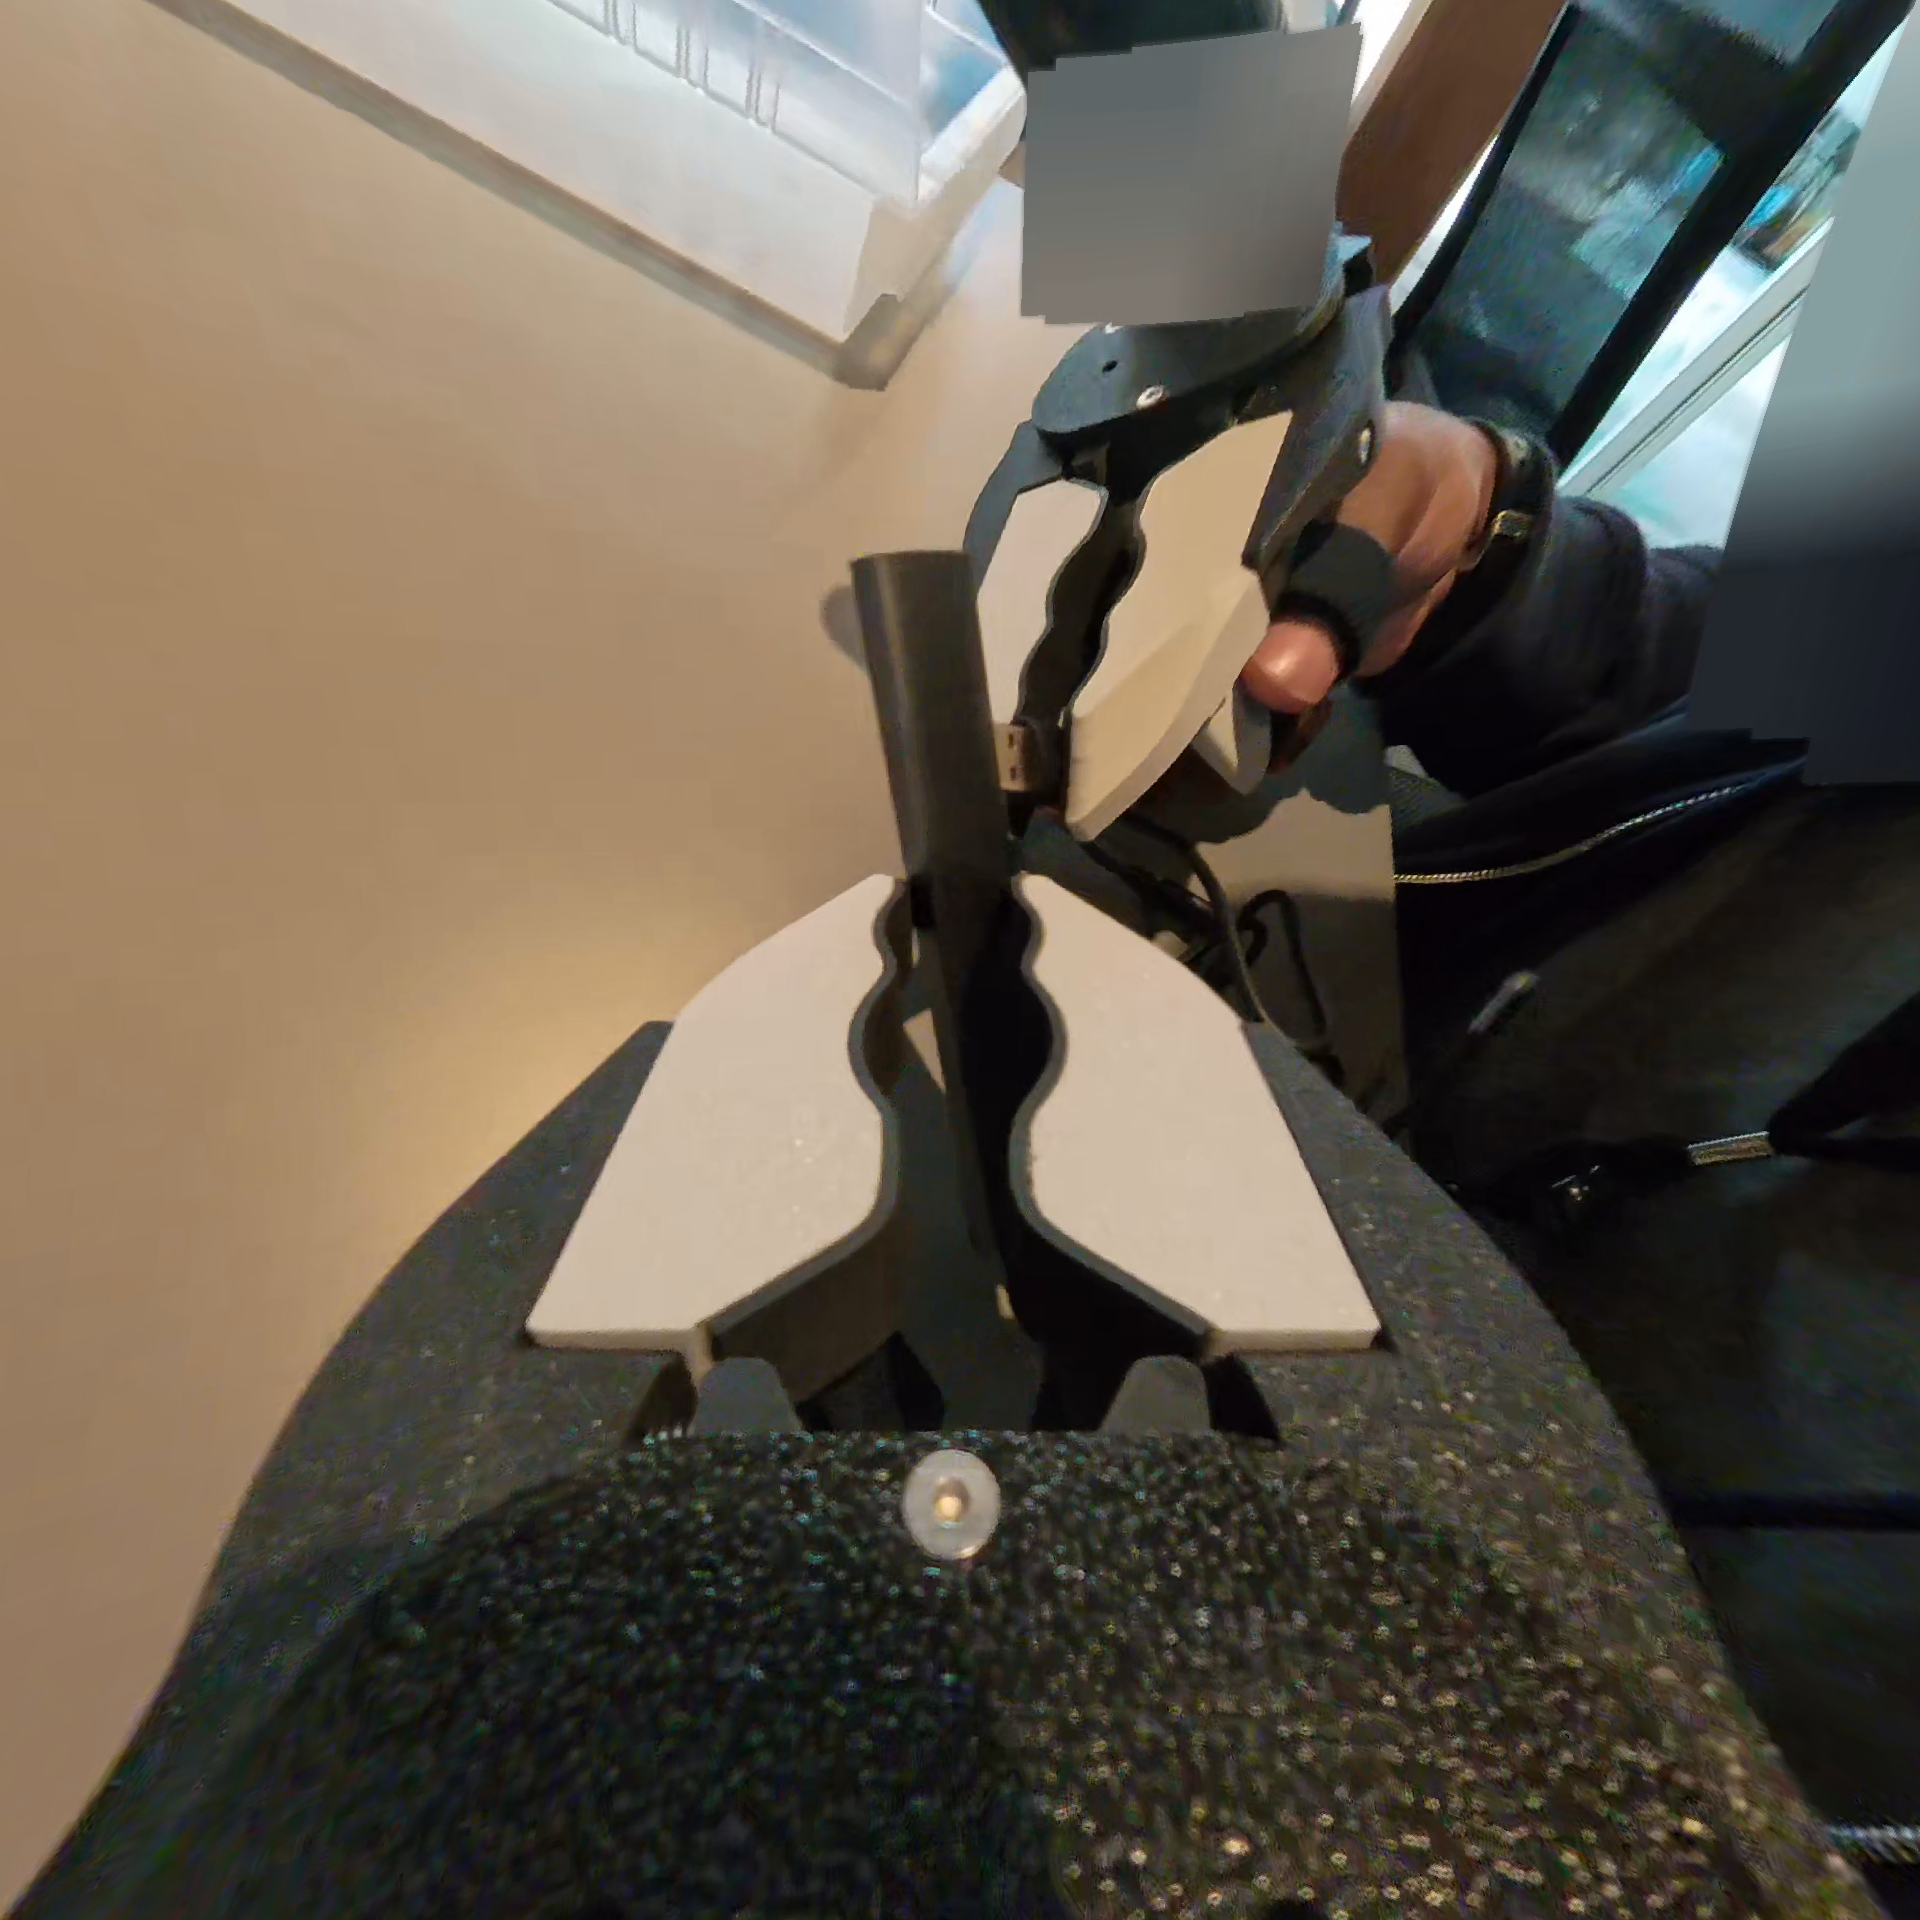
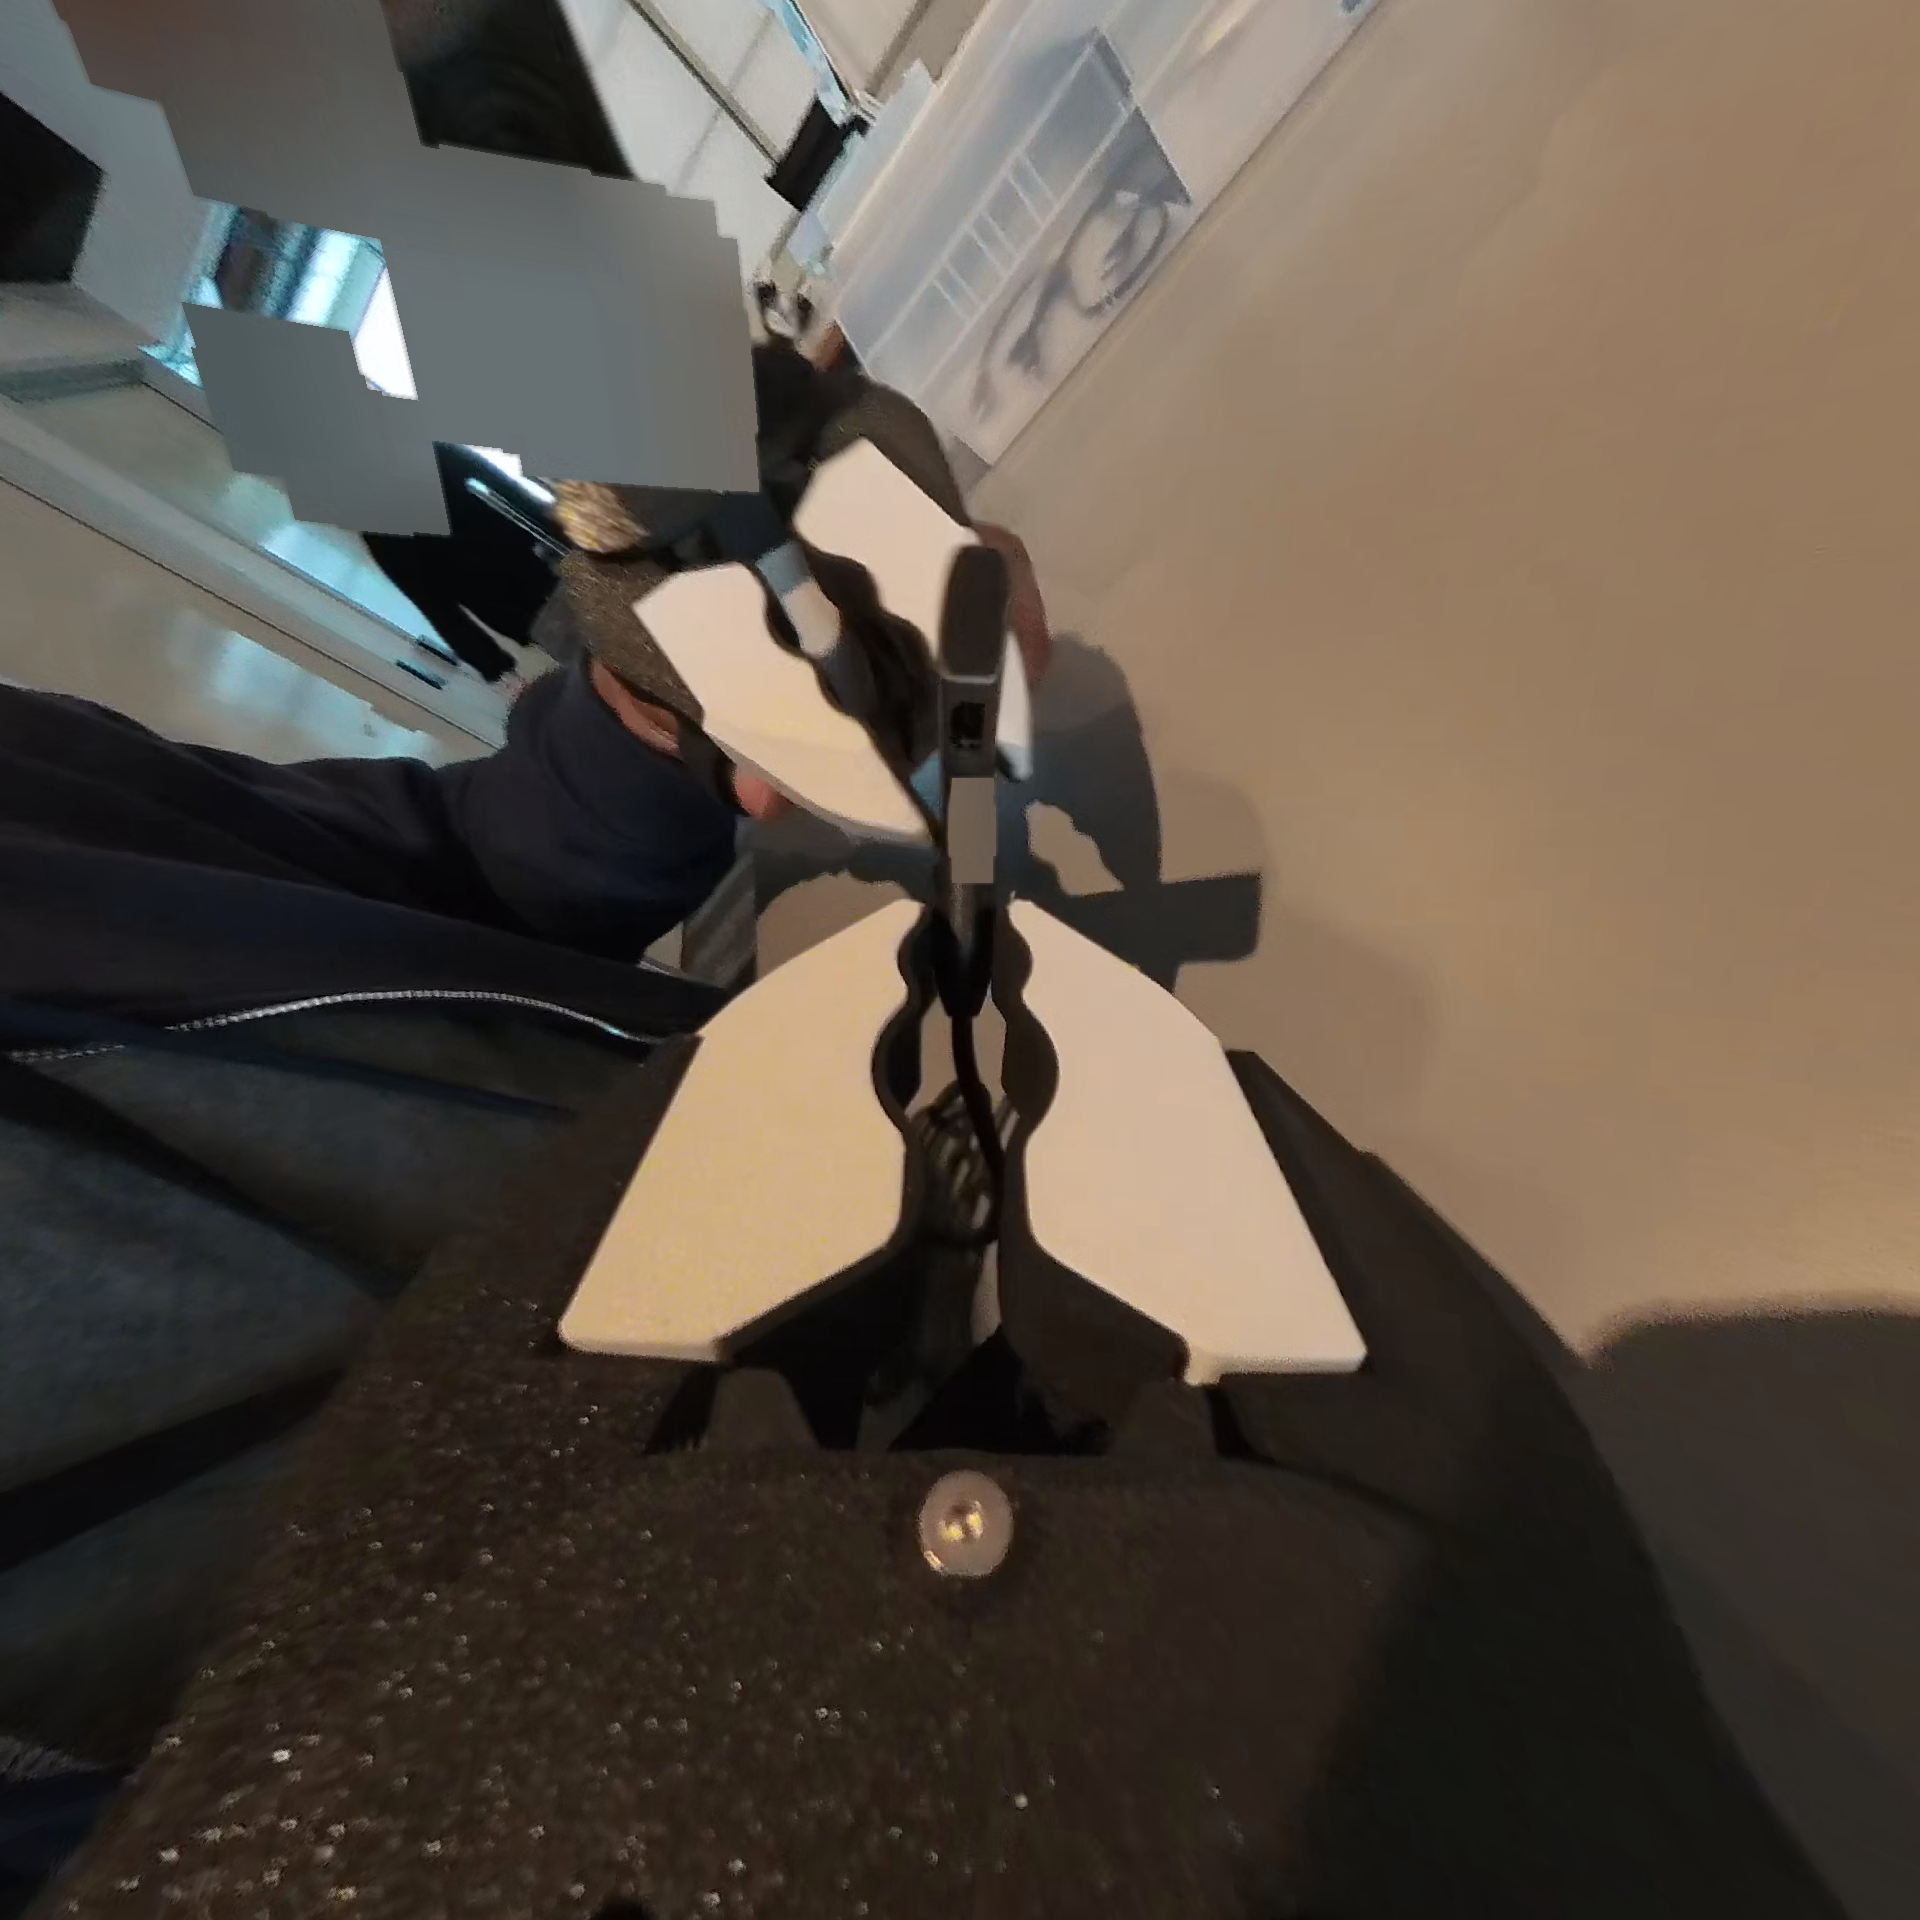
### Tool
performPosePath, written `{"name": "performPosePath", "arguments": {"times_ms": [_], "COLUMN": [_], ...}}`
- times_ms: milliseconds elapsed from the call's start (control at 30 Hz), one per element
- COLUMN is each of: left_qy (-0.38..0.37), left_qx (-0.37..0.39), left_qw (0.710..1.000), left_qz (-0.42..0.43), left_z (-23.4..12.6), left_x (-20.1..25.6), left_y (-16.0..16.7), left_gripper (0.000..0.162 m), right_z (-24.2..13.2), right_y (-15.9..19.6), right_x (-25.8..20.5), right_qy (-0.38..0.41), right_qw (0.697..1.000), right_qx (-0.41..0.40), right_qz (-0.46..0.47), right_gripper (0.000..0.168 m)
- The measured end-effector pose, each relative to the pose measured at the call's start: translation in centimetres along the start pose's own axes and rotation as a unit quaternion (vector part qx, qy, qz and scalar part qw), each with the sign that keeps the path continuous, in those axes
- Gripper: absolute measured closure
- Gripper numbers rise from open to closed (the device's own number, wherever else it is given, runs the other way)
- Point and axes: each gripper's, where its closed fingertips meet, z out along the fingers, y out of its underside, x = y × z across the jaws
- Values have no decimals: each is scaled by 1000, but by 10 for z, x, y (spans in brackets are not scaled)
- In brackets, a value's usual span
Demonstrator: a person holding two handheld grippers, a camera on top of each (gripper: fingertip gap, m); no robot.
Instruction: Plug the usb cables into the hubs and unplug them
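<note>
My left gripper is shut on a dark, bar-shaped USB hub and holds it upright above the beige table. My right gripper is shut on the black body of a USB cable plug. The plug's silver tip points at the hub, just below a small port. In the left wrist view the right gripper holds the plug with its tip against the hub's right side. I cannot tell whether the tip is inside a port. The left gripper also shows in the right wrist view.
A clear plastic organiser box stands at the back of the table and also shows in the right wrist view. A black cable loops below the right gripper. A person's dark jacket fills the side by the table edge. My two grippers' fingertips are within a few centimetres of each other.
</note>
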Motion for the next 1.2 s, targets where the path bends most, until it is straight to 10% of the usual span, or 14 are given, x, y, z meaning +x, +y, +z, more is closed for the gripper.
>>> {"name": "performPosePath", "arguments": {"times_ms": [1200], "left_qy": [240], "left_qx": [-69], "left_qw": [968], "left_qz": [-33], "left_z": [-6], "left_x": [27], "left_y": [7], "left_gripper": [151], "right_z": [6], "right_y": [25], "right_x": [-13], "right_qy": [-45], "right_qw": [989], "right_qx": [-120], "right_qz": [-79], "right_gripper": [158]}}
